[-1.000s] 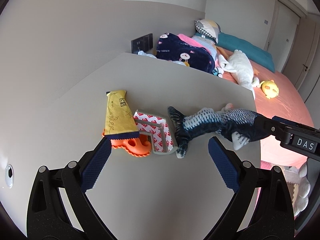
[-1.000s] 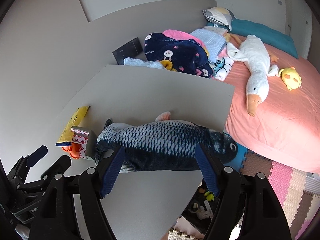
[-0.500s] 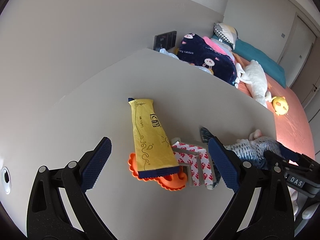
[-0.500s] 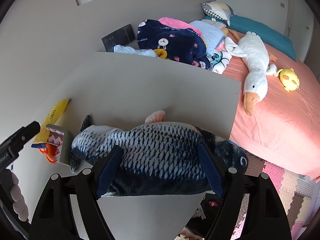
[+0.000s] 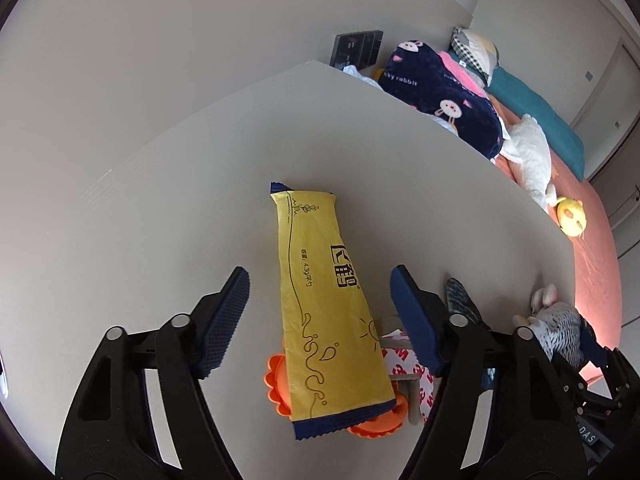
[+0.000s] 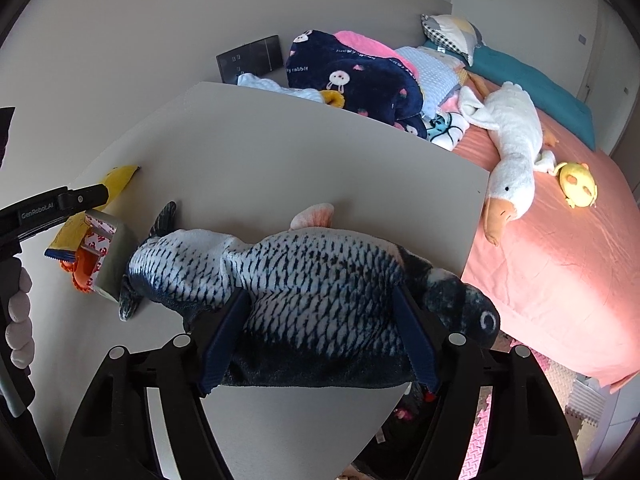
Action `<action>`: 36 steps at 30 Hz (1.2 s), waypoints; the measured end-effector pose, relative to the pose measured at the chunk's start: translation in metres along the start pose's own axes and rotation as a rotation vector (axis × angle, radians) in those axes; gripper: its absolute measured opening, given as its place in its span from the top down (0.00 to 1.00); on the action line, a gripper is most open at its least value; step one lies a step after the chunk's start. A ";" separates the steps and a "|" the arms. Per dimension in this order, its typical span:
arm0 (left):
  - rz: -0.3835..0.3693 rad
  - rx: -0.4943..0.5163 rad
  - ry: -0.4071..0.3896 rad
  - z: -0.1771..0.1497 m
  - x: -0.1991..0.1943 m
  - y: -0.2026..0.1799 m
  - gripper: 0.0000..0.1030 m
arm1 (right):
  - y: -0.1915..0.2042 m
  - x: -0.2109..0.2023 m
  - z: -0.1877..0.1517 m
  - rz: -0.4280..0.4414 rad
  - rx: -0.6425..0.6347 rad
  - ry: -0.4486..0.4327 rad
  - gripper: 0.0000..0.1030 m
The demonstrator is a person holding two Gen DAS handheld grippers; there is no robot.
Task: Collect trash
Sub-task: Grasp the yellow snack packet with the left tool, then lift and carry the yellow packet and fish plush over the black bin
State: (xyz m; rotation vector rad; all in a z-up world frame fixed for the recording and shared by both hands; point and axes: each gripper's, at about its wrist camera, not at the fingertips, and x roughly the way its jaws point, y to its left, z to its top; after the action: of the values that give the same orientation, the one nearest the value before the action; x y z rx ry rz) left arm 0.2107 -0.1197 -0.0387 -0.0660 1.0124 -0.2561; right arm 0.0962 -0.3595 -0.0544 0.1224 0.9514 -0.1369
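So the grey table (image 5: 168, 184) has loads of bare room on its left and far side, all the way to the wall; everything on it is bunched toward the near middle and right; the left gripper (image 5: 320, 312) hangs over the yellow wrapper (image 5: 324, 292), its jaws closing with the wrapper between them, and there's a clear gap on both sides, so the pads aren't pressing on it; the wrapper lies lengthwise, pointing away from the camera, and its near end sits on top of an orange scalloped thing (image 5: 276, 380); just right of that, touching it, is a small grey box with red and white print (image 5: 404, 360), partly hidden behind the right finger; next over is the plush fish (image 6: 304, 280), tail up against that box, body stretched across toward the table's right edge with its head poking out over the edge; the right gripper (image 6: 316, 336) straddles the fish's middle, jaws closing, pads against its flanks as far as I can tell; past the right edge the table drops off to a bed with a pink sheet (image 6: 560, 248), so not much spare surface on that side; on the bed there's a white plush goose (image 6: 512, 140), a little yellow plush (image 6: 578, 184), and a navy rabbit-print blanket (image 6: 352, 76) piled right behind the table's far edge.
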 end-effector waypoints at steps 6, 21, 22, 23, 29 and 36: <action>-0.010 -0.007 0.023 0.002 0.009 0.002 0.52 | 0.000 0.000 -0.001 0.004 -0.006 -0.007 0.31; -0.007 0.022 -0.071 -0.001 -0.011 -0.004 0.80 | 0.003 -0.008 -0.003 0.002 -0.018 -0.055 0.65; -0.005 0.030 -0.080 -0.002 -0.015 -0.006 0.80 | 0.001 -0.009 -0.003 0.011 -0.007 -0.062 0.67; -0.002 0.038 -0.088 -0.004 -0.018 -0.008 0.80 | -0.001 -0.011 -0.002 0.019 0.004 -0.070 0.71; -0.002 0.066 -0.112 -0.011 -0.035 -0.014 0.80 | -0.003 -0.018 -0.004 0.036 0.010 -0.106 0.79; -0.005 0.084 -0.134 -0.016 -0.058 -0.019 0.80 | -0.005 -0.032 -0.005 0.035 0.015 -0.120 0.80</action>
State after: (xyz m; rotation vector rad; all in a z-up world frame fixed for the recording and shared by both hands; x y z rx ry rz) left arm 0.1640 -0.1231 0.0043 -0.0092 0.8673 -0.2944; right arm 0.0728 -0.3612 -0.0318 0.1426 0.8283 -0.1178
